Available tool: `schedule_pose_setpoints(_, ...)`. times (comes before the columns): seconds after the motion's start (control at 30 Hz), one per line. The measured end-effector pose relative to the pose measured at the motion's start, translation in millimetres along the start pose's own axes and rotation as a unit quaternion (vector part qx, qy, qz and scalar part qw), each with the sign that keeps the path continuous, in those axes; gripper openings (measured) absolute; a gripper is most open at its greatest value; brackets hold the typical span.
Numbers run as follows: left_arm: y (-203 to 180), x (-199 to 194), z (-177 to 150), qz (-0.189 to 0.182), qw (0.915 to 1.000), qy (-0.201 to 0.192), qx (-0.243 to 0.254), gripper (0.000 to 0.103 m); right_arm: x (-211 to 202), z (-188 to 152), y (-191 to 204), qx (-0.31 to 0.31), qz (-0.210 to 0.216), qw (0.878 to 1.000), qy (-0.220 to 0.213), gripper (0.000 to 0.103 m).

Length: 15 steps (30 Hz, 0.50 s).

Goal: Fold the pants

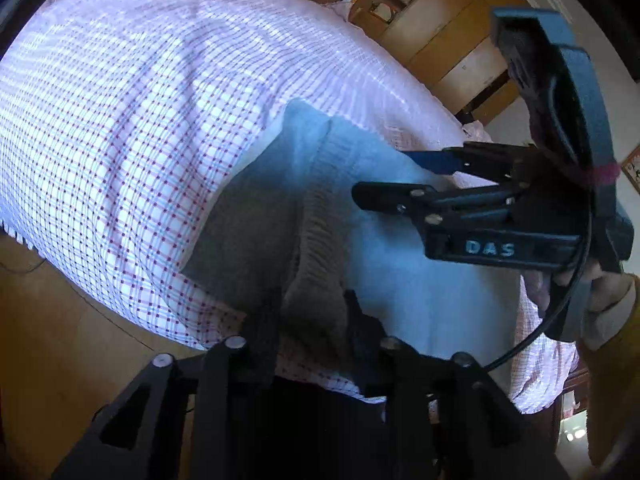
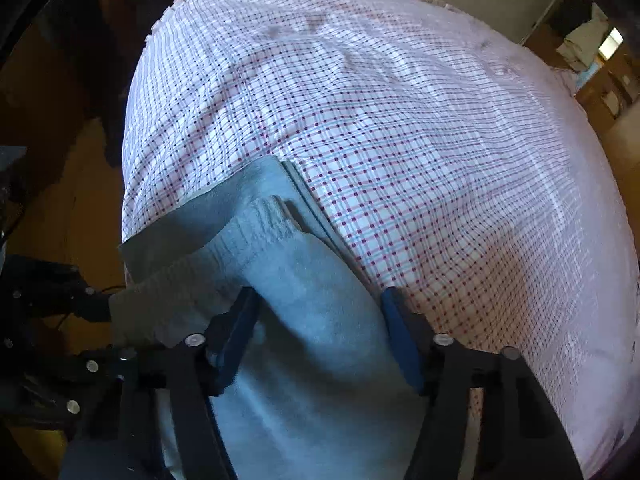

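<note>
Only readable writing: "DAS" point(image 1: 490, 248) in pale blue letters on the black body of the right hand-held gripper point(image 2: 320, 292), seen side-on from the left wrist camera. Nothing else legible anywhere.

Pants point(image 2: 320, 320) grey-blue, soft fleecy sweat fabric, with a ribbed elastic waistband point(image 1: 320, 232) bunched into a thick ridge. Lying at the near edge of the bed point(image 1: 120, 120), on a white sheet checked with thin red and blue lines and dark dots (frilly trim along the far edge). Wooden floor point(image 1: 60, 320) below, wooden cabinets point(image 1: 440, 40) behind the bed.

Left hand-held gripper point(image 1: 314, 304) angled down at the near end of that ribbed band, black fingers drawn in close and pinching the bunched cloth between them.

Right hand-held gripper tilted steeply down onto the smoother fleece part, blue pads point(image 2: 400, 340) about half spread and set against both sides of a broad hump of the pants, fabric filling the whole gap. Looks like a grip rather than a hover.

Hand point(image 1: 604, 292) wrapped round the right handle, pale cuff and mustard sleeve point(image 1: 612, 360) behind it, black cable looping past
</note>
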State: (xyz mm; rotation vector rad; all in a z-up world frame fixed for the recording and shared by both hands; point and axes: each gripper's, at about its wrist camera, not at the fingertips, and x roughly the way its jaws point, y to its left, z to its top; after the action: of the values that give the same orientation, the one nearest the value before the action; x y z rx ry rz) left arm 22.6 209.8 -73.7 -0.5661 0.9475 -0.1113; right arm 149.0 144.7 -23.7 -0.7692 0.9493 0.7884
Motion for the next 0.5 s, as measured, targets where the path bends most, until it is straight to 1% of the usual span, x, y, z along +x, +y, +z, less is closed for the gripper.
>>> schedule_pose_setpoints(0.03,-2,-3,0,0.004,1.0,-0.004,0.007,0.025,-4,-3,1,0.001,-0.007,1.0,-0.004,0.031)
schedule_pose_setpoints(0.07,-7,-6,-1,0.006,0.9999,-0.008,0.011,0.024,-9,-6,2,0.001,-0.015,1.0,-0.009,0.024)
schedule_pose_setpoints(0.1,-12,-13,-2,0.006,0.9998,-0.013,0.016,0.024,-17,-6,3,0.002,-0.022,1.0,-0.016,0.013)
schedule_pose_setpoints(0.13,-14,-17,-2,0.004,0.9997,-0.018,0.017,0.023,-23,-6,0,0.007,-0.017,1.0,-0.023,0.007)
schedule_pose_setpoints(0.2,-19,-30,0,-0.002,0.9991,-0.035,0.022,0.023,-39,-2,-10,0.029,0.004,0.999,-0.037,0.004)
schedule_pose_setpoints(0.23,-20,-36,1,0.0,0.9986,-0.044,0.028,0.023,-46,2,-12,0.038,0.014,0.998,-0.047,0.004)
schedule_pose_setpoints(0.3,-22,-48,5,0.014,0.9969,-0.063,0.045,0.023,-60,11,-11,0.042,0.024,0.997,-0.063,0.004)
schedule_pose_setpoints(0.37,-15,-58,12,0.025,0.9959,-0.075,0.045,0.024,-64,20,-9,0.042,0.031,0.996,-0.073,0.004)
schedule_pose_setpoints(0.43,-6,-62,16,0.027,0.996,-0.079,0.034,0.024,-61,30,-7,0.05,0.038,0.995,-0.08,0.004)
schedule_pose_setpoints(0.5,5,-59,21,0.033,0.9969,-0.068,0.025,0.025,-52,34,-4,0.057,0.042,0.994,-0.079,0.004)
